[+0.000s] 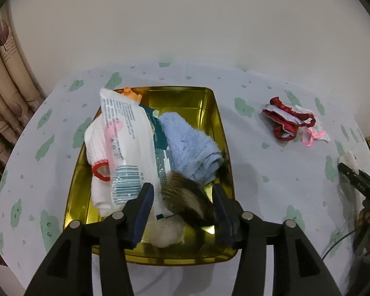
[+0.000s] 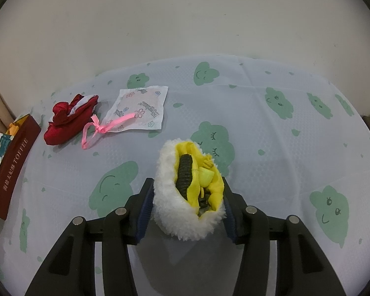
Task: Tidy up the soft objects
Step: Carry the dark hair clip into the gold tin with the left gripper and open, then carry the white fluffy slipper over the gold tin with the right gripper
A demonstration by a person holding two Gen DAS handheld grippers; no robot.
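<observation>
A gold tin (image 1: 209, 103) holds a blue towel (image 1: 190, 145), a white wipes pack (image 1: 130, 143), a white cloth with red trim (image 1: 98, 153), a brown furry toy (image 1: 187, 197) and a white fluffy ball (image 1: 165, 231). My left gripper (image 1: 182, 212) is open over the tin's near end, jaws either side of the furry toy. My right gripper (image 2: 187, 204) is shut on a white fluffy pouch with yellow lining (image 2: 185, 197), just above the table. A red cloth (image 2: 66, 120), a pink ribbon (image 2: 103, 128) and a flat sachet (image 2: 140, 108) lie at the far left.
The tin's red side (image 2: 12, 162) reads TOFFEE in the right wrist view. The table has a pale cloth with green cloud prints (image 2: 283, 128). A wall stands behind. The right gripper (image 1: 357, 182) shows at the right edge of the left wrist view.
</observation>
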